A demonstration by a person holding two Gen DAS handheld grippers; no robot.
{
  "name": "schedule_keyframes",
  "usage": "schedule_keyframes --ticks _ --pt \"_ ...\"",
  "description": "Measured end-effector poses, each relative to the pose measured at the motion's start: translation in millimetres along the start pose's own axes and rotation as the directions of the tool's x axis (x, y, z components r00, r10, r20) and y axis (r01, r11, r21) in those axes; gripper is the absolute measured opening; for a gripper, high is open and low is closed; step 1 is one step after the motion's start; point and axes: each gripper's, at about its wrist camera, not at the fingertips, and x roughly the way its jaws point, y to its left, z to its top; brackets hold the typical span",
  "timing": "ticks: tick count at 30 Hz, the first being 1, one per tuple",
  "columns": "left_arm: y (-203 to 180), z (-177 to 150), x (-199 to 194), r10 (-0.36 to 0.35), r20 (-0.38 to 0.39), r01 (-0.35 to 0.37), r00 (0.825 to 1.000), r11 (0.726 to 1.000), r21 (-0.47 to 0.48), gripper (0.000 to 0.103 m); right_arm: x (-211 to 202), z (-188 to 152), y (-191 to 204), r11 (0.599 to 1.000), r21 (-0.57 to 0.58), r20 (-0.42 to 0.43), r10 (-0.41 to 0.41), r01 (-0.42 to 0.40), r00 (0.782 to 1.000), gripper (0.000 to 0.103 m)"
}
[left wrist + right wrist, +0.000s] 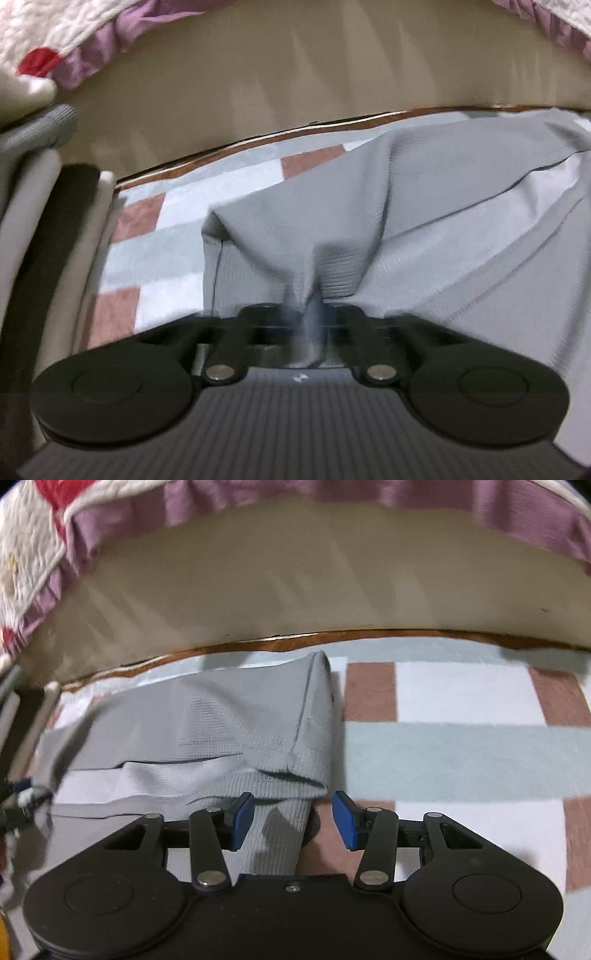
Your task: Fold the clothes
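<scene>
- The left gripper (308, 314) sits at the bottom of its own view, its jaws pinched together on a bunched fold of the grey garment (388, 206); the cloth rises from the pinch in a small tent.
- The pads there are blurred and mostly hidden by the cloth, so I cannot see how much fabric sits between them.
- To the left of that pinch lies the checked cloth (159, 258), in pink, white and pale blue squares, which covers the table.
- A brown table edge (258, 138) runs along the far side of the cloth, with beige floor (295, 74) past it.
- At top left hangs a white quilt (44, 26) with a purple frill and a red patch.
- To the right of the pinch the garment spreads in broad creases toward the right edge of the view.
- In the right wrist view, the right gripper (293, 819) stands about half open, and its blue pads (243, 821) press on nothing.
- A ribbed strip of the garment (207, 727) lies between its jaws, closer to the left pad; the right pad is over a pink square.
- The garment lies on the left half of the checked cloth (461, 760), folded over, with its right edge ending just above the gripper.
- The right half of the checked cloth is bare.
</scene>
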Motion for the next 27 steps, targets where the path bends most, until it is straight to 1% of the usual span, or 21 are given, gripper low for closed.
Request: schedule_keyframes --ticks 1,2,3,4,6,8,11,12,13,14,15,16,17,18,19,21,22,24,26,27 --pt "1 7 3 0.022 0.001 -0.022 1.000 0.999 0.025 0.005 7 5 -1 1.000 0.007 -0.003 -0.016 0.016 1.000 0.035" --pt "5 17 5 0.036 0.015 -0.037 0.999 0.999 0.035 0.005 14 12 -3 0.999 0.032 -0.010 -0.032 0.032 0.999 0.015" --pt "10 26 6 0.050 0.029 -0.051 0.998 0.998 0.042 0.004 18 24 -7 0.995 0.088 -0.019 -0.034 0.035 0.999 0.005" --pt "21 39 7 0.049 0.040 -0.049 0.998 0.999 0.005 0.004 19 35 -9 0.990 0.137 -0.009 -0.014 0.015 1.000 0.004" --pt "43 64 8 0.048 0.061 -0.044 0.997 0.997 -0.069 0.004 11 58 -9 0.983 0.183 0.058 0.017 -0.028 0.998 0.004" --pt "69 87 12 0.033 0.077 -0.018 0.996 0.984 -0.180 0.005 5 84 -4 0.984 0.176 0.084 -0.002 -0.013 0.996 0.004" --pt "99 109 31 0.021 0.088 0.009 0.996 0.945 -0.327 0.005 -2 119 2 0.984 0.177 0.107 -0.054 0.035 0.993 0.004" --pt "108 113 40 0.015 0.092 0.022 0.996 0.922 -0.387 0.007 -4 128 4 0.983 0.179 0.124 -0.069 0.046 0.990 0.004" --pt "114 115 48 0.021 0.096 0.024 0.995 0.895 -0.445 0.013 -6 135 5 0.982 0.183 0.146 -0.070 0.042 0.987 0.010" --pt "118 113 54 0.033 0.108 0.024 0.994 0.868 -0.495 0.015 -7 142 6 0.981 0.190 0.168 -0.068 0.035 0.983 0.013" --pt "123 112 59 0.048 0.118 0.024 0.992 0.840 -0.543 0.032 -9 146 6 0.978 0.205 0.189 -0.061 0.021 0.980 0.037" --pt "124 110 63 0.083 0.122 0.002 0.989 0.820 -0.573 0.053 -11 147 4 0.975 0.223 0.213 -0.053 0.005 0.976 0.061" --pt "126 109 65 0.118 0.127 -0.018 0.985 0.799 -0.601 0.060 -14 144 3 0.971 0.239 0.246 -0.047 -0.013 0.968 0.063" --pt "125 105 62 0.143 0.153 -0.021 0.978 0.795 -0.606 0.063 -17 141 0 0.966 0.256 0.268 -0.039 -0.032 0.963 0.063" --pt "123 101 59 0.164 0.179 -0.021 0.970 0.792 -0.610 0.063 -17 135 -5 0.961 0.273 0.271 -0.025 -0.052 0.962 0.063" --pt "119 94 50 0.128 0.231 0.033 0.965 0.809 -0.587 0.063 -15 121 -12 0.960 0.273 0.242 0.002 -0.070 0.970 0.063" --pt "114 92 45 0.080 0.249 0.074 0.965 0.830 -0.553 0.063 -13 112 -16 0.961 0.264 0.219 0.016 -0.075 0.976 0.063" --pt "105 86 36 -0.018 0.277 0.155 0.961 0.862 -0.482 0.063 -9 93 -22 0.968 0.232 0.152 0.062 -0.097 0.986 0.063" --pt "92 83 37 -0.144 0.219 0.223 0.965 0.891 -0.396 0.065 -3 72 -26 0.972 0.198 0.071 0.117 -0.129 0.991 0.063" --pt "84 80 40 -0.154 0.176 0.209 0.972 0.912 -0.353 0.069 0 60 -27 0.970 0.192 0.031 0.145 -0.148 0.989 0.063"
